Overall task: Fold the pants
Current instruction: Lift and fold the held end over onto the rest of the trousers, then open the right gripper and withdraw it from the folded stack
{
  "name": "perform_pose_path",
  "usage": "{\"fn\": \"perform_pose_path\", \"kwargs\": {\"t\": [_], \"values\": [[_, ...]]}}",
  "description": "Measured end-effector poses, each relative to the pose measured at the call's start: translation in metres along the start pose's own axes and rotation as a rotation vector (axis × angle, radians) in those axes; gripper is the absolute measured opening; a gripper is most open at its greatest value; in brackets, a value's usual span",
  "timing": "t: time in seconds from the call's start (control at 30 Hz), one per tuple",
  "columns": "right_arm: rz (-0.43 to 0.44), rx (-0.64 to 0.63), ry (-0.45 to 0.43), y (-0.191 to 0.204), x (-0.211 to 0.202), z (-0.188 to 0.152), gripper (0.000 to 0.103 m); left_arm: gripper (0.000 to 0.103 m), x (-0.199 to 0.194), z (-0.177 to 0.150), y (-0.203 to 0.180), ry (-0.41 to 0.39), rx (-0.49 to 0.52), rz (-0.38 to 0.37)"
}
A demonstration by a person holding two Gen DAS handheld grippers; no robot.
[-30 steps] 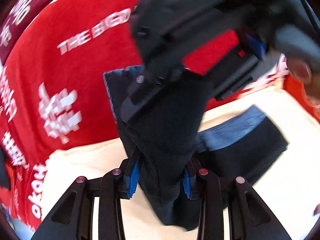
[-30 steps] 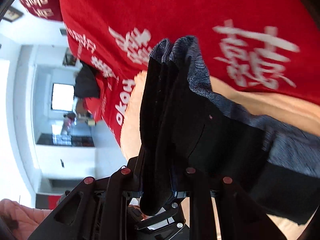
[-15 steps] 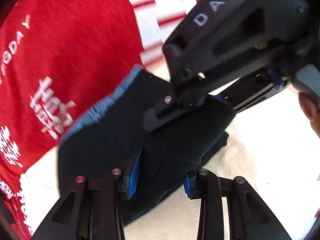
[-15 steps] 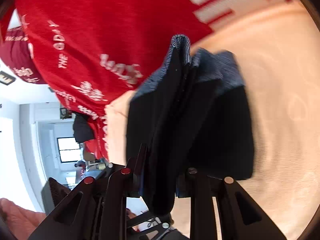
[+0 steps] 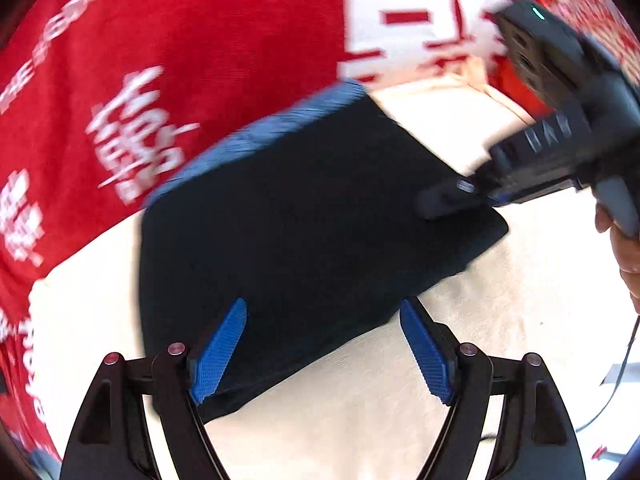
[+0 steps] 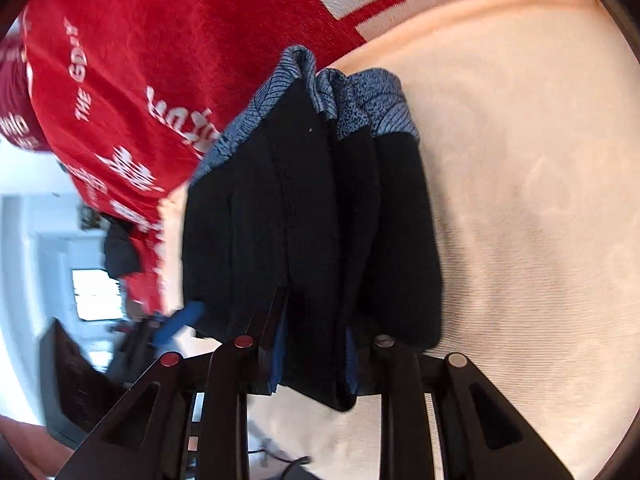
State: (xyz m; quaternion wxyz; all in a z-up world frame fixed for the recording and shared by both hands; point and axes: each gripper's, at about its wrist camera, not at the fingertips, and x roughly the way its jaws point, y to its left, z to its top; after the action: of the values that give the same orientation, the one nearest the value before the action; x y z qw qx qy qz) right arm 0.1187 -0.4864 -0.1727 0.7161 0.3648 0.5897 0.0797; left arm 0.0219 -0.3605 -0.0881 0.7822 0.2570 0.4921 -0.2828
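Two grippers work on one garment. The pants [image 5: 304,240], black with a blue patterned waistband [image 5: 256,140], lie folded into a compact stack on the cream cloth [image 5: 520,320], with the waistband edge against the red printed fabric [image 5: 180,40] behind.

Left gripper [image 5: 322,344]: the jaws stand wide apart. The blue ribbed pads [image 5: 219,350] flank the near edge of the folded stack, and nothing is clamped between them. The left pad overlaps the black fabric in the view; whether it touches cannot be determined.

Right gripper [image 6: 312,356]: the jaws are drawn close together on the pants [image 6: 312,216], clamping several gathered layers of black fabric at one end of the stack. The layers fan out ahead of the fingers, ending at the blue waistband [image 6: 360,108]. In the left wrist view, this gripper [image 5: 460,196] enters from the right and grips the far right corner of the stack, low against the cream cloth. The person's hand [image 5: 624,240] holds its handle at the frame edge.
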Motion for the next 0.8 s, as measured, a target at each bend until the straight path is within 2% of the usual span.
{"fn": "perform_pose_path", "kwargs": {"t": [0.1,0.2,0.33,0.43,0.53,0.6,0.63,0.7,0.8], "values": [[-0.130,-0.037,-0.015,0.014,-0.006,-0.001,0.031,0.080,-0.012,-0.005,0.035,-0.003,-0.096,0.018],[-0.225,-0.018,-0.054,0.025,-0.018,-0.005,0.032,0.080,0.000,-0.007,0.085,0.036,-0.213,0.066],[-0.159,0.013,-0.149,0.037,-0.046,-0.025,0.032,0.080,0.024,-0.012,0.126,0.073,-0.313,0.081],[-0.128,-0.039,-0.127,0.055,-0.035,-0.036,0.032,0.080,0.039,-0.022,0.126,0.101,-0.318,0.062],[-0.269,-0.092,-0.040,0.058,-0.003,-0.035,0.031,0.082,0.044,-0.028,0.122,0.090,-0.307,0.055],[-0.349,-0.091,-0.019,0.049,0.012,-0.033,0.032,0.100,0.048,-0.031,0.125,0.103,-0.330,0.036],[-0.341,-0.070,-0.013,0.044,0.015,-0.032,0.032,0.102,0.050,-0.031,0.127,0.121,-0.339,0.010],[-0.333,-0.024,-0.023,0.040,0.012,-0.033,0.041,0.102,0.052,-0.033,0.127,0.139,-0.339,-0.014],[-0.398,-0.034,-0.014,0.046,0.012,-0.040,0.058,0.102,0.048,-0.034,0.125,0.131,-0.315,-0.004]]}}
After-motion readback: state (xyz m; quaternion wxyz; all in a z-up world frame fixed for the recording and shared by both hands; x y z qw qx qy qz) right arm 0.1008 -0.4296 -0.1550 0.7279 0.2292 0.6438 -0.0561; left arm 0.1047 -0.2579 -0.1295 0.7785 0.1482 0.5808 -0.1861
